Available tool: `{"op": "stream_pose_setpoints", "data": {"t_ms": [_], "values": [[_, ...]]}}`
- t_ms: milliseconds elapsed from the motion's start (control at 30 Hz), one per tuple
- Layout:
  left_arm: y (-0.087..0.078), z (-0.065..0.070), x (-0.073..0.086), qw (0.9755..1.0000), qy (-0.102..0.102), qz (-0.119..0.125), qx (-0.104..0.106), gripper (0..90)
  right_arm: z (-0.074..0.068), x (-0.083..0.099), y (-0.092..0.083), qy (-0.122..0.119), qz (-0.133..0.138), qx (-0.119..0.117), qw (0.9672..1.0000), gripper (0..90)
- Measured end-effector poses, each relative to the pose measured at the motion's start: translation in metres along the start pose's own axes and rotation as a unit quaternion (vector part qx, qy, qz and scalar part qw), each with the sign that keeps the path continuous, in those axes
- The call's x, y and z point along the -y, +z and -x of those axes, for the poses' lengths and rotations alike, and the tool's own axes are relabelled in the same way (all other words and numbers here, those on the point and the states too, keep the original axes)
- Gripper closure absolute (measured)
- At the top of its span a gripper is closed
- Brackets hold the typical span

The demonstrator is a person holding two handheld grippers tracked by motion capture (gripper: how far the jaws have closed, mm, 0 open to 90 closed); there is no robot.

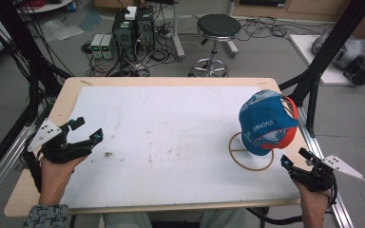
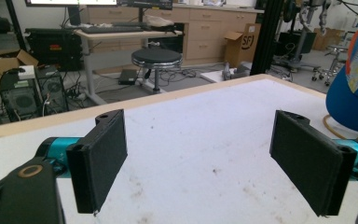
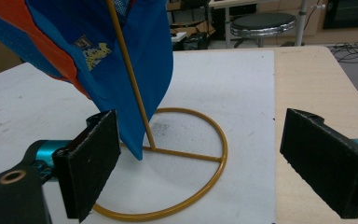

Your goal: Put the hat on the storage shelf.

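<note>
With the cap (image 1: 266, 121) hung on its stand (image 1: 252, 164) at the bench's right, both the left claw (image 1: 86, 129) and right claw (image 1: 293, 158) stand apart and empty (job looks finished), so retreat seems next.

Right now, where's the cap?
In the high view the cap hangs on the yellow wire stand at the table's right side, just ahead of the open right gripper; the left gripper is far across the white mat.

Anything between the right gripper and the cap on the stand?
Nothing visible. The right gripper sits open just in front of the stand, with bare mat between its jaws and the cap. The stand's pole runs up inside the cap.
</note>
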State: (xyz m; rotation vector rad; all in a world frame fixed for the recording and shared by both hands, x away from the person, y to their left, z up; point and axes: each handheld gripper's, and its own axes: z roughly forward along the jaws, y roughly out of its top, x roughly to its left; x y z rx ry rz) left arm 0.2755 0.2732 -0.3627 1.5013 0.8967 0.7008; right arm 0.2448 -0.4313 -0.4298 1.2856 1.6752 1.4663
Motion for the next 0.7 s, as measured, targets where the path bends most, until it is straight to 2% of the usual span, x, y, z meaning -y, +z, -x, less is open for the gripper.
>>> {"op": "stream_pose_setpoints", "data": {"t_ms": [167, 333, 467, 700], "values": [[-0.005, -0.003, 0.016, 0.9999, -0.001, -0.010, -0.013, 18.6, -0.001, 0.000, 0.001, -0.003, 0.000, -0.001, 1.0000, 11.2], [-0.007, -0.005, 0.030, 0.9997, -0.006, -0.014, -0.017, 18.6, -0.001, 0.000, 0.002, -0.006, -0.002, -0.002, 1.0000, 11.2], [-0.009, -0.007, 0.035, 0.9996, -0.016, -0.015, -0.015, 18.6, -0.002, 0.000, 0.002, -0.005, -0.002, -0.002, 1.0000, 11.2], [-0.011, -0.006, 0.038, 0.9997, -0.009, -0.016, -0.014, 18.6, -0.001, 0.000, 0.003, -0.004, -0.002, -0.002, 1.0000, 11.2]]}}
